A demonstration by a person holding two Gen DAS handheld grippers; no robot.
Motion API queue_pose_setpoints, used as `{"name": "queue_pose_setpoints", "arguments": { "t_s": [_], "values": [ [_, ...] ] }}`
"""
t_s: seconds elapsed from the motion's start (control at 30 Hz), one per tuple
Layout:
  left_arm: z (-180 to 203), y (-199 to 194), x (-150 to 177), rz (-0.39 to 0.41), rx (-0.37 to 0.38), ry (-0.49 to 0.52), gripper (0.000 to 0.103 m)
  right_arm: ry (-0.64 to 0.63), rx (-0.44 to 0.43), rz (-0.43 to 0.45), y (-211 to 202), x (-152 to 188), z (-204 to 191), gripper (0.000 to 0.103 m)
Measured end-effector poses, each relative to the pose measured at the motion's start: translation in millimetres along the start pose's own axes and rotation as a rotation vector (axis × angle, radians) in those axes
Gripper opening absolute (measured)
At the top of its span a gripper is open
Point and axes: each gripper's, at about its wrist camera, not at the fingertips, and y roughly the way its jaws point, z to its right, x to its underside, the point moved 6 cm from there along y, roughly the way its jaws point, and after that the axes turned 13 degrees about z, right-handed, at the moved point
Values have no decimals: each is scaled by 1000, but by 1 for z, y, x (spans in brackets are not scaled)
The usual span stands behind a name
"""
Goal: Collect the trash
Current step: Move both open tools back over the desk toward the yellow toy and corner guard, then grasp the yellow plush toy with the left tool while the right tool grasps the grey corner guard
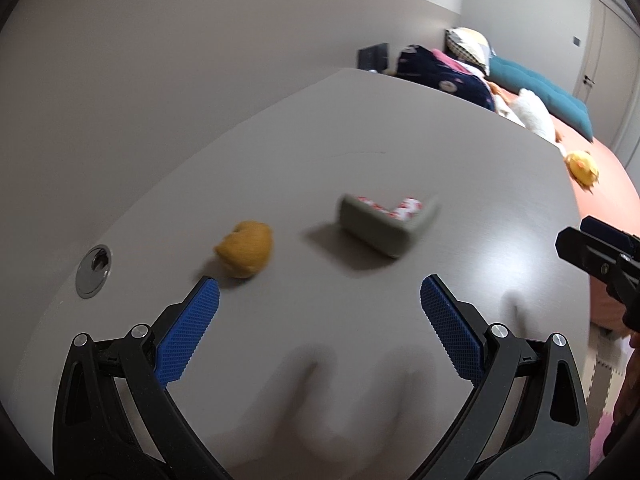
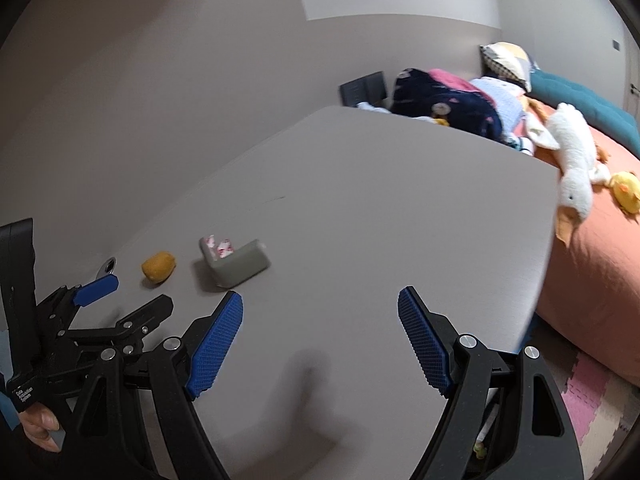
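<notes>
On the grey table [image 1: 360,128] lie a small orange lump [image 1: 245,249] and a grey L-shaped piece [image 1: 384,224] with a red-and-white pattern inside. My left gripper [image 1: 320,294] is open and empty, a short way in front of both; its left fingertip is near the orange lump. In the right wrist view the orange lump [image 2: 158,266] and the grey L-shaped piece [image 2: 236,262] lie ahead to the left. My right gripper [image 2: 320,300] is open and empty over bare table. The left gripper [image 2: 120,292] shows at the lower left.
A round cable hole [image 1: 94,268] sits at the table's left edge. Beyond the far right table edge is an orange bed [image 2: 592,240] with plush toys [image 2: 572,160], pillows and dark clothes [image 2: 440,104]. Foam floor mats [image 2: 592,392] lie below.
</notes>
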Motion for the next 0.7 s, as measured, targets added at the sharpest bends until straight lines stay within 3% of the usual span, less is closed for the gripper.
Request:
{"name": "queue_pose_setpoints", "arguments": {
  "t_s": [0.4,0.7],
  "values": [
    [-44,27,3,-21,-68,-35,97,-14,-53,-48,46,-2,-35,80],
    [-58,53,12,-61,-54,-24,74,-45,-73,-87,79,0,-57,80]
  ]
}}
